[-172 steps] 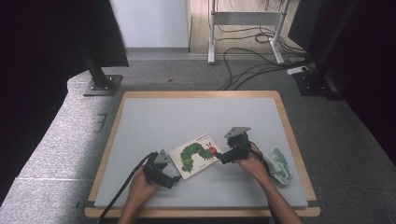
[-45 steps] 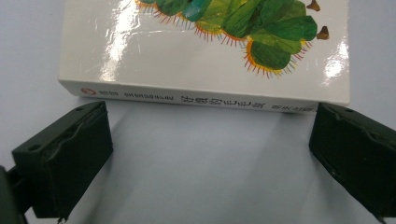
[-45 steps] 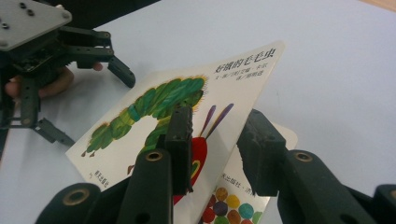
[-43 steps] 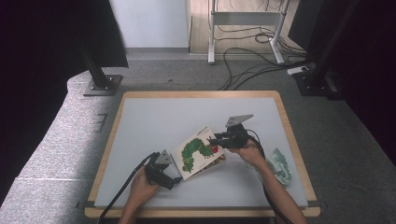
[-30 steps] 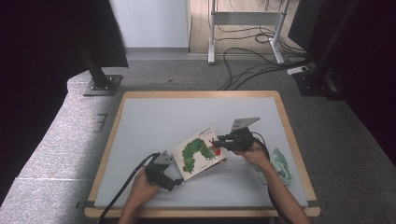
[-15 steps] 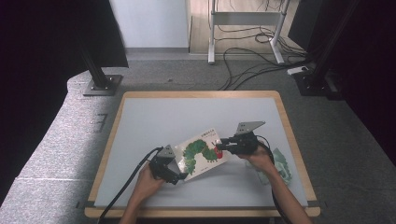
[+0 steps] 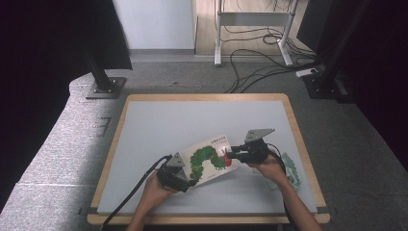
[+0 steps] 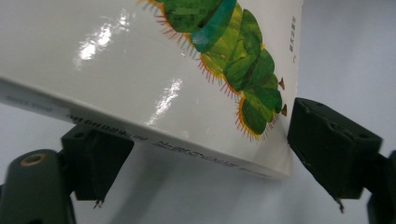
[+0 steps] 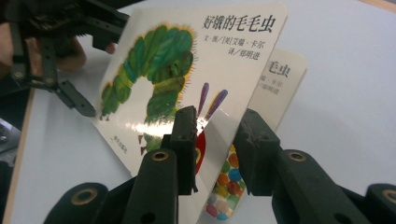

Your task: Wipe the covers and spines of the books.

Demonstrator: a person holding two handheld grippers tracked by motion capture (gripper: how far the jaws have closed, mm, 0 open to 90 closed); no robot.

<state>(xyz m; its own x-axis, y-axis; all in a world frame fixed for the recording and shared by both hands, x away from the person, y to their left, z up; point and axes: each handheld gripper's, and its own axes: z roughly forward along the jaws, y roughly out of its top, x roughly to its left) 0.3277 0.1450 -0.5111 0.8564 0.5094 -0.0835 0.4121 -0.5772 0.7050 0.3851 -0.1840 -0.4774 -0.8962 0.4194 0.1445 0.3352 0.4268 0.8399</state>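
You get an evenly lit table (image 7: 144,125) with black surroundings at nine and three o'clock. Glare streaks the glossy book cover (image 8: 140,84) toward ten o'clock, and your near jaws look soft.

The book (image 8: 154,84) has a glossy, smooth card cover catching glare; the fingers (image 9: 187,140) look matt black plastic; the desk (image 7: 159,120) is matt grey with a wood rim.
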